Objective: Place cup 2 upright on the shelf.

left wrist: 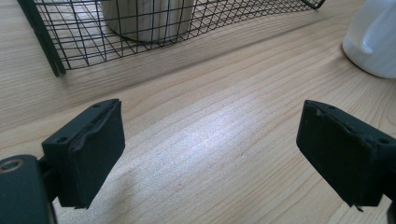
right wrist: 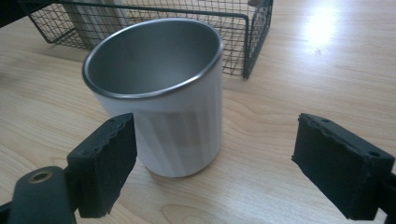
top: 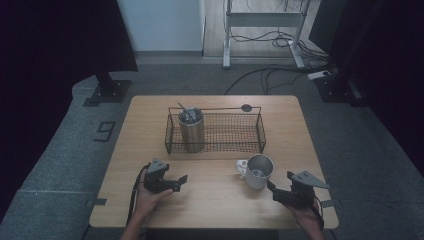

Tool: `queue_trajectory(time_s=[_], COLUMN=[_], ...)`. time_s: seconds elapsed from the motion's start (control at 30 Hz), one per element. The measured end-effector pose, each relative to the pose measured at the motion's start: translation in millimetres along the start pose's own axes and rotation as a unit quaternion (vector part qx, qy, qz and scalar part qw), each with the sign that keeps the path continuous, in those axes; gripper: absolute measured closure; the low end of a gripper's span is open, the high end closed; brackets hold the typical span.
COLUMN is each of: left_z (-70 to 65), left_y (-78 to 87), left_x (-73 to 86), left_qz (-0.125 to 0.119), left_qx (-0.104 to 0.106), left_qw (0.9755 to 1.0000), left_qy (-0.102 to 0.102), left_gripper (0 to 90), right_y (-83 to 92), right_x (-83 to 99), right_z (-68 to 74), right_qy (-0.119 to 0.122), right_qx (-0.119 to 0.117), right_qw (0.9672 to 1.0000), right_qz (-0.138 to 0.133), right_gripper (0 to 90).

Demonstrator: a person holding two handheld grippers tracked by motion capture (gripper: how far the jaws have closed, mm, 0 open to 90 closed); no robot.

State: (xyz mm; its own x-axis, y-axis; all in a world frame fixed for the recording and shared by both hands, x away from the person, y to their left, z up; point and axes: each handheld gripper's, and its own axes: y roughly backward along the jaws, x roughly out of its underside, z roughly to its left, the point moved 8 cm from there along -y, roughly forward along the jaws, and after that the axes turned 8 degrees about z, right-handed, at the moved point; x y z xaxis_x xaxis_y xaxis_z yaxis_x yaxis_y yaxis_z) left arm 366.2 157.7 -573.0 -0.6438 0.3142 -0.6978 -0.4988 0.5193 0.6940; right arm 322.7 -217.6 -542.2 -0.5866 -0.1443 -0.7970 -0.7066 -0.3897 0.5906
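A white mug [top: 258,171] with a steel lining stands upright on the wooden table [top: 210,200], its handle pointing left. My right gripper [top: 274,191] rests just right of it and in front, open; in the right gripper view the mug [right wrist: 159,98] stands close ahead of the spread jaws, nearer the left one. A black wire basket [top: 235,132] sits mid-table with a tall brushed-metal tumbler [top: 192,131] at its left end. My left gripper [top: 181,183] lies open on the table in front of the basket, nothing between its pads [left wrist: 93,154]. The basket's corner [left wrist: 70,42] and the mug [left wrist: 373,42] appear beyond.
A small dark round disc [top: 246,108] lies behind the basket near the table's far edge. Bare wood stretches between the two grippers. Beyond the table stand a desk frame [top: 265,30], floor cables [top: 280,45] and dark stands.
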Motion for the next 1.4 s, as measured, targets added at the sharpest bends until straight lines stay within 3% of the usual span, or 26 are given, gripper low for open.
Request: queue_trajectory(time_s=[0.37,1.4], left_z=[-2.1,-6.2], left_y=[-0.5,0.8], left_x=[0.3,-0.4], left_qz=[0.002,0.003], left_qx=[0.003,0.022], left_qw=[1.0000,0.9998], left_qy=[-0.002,0.003], left_gripper=[8.1,8.1], right_y=[-5.9,-46.3], right_x=[-5.0,-16.1], right_z=[16.7,27.3], right_qy=[0.016,0.036], right_qx=[-0.021,-0.034], right_qw=[0.9997,0.9986], right_qz=[-0.001,0.017], right_gripper=[12.3,2.8])
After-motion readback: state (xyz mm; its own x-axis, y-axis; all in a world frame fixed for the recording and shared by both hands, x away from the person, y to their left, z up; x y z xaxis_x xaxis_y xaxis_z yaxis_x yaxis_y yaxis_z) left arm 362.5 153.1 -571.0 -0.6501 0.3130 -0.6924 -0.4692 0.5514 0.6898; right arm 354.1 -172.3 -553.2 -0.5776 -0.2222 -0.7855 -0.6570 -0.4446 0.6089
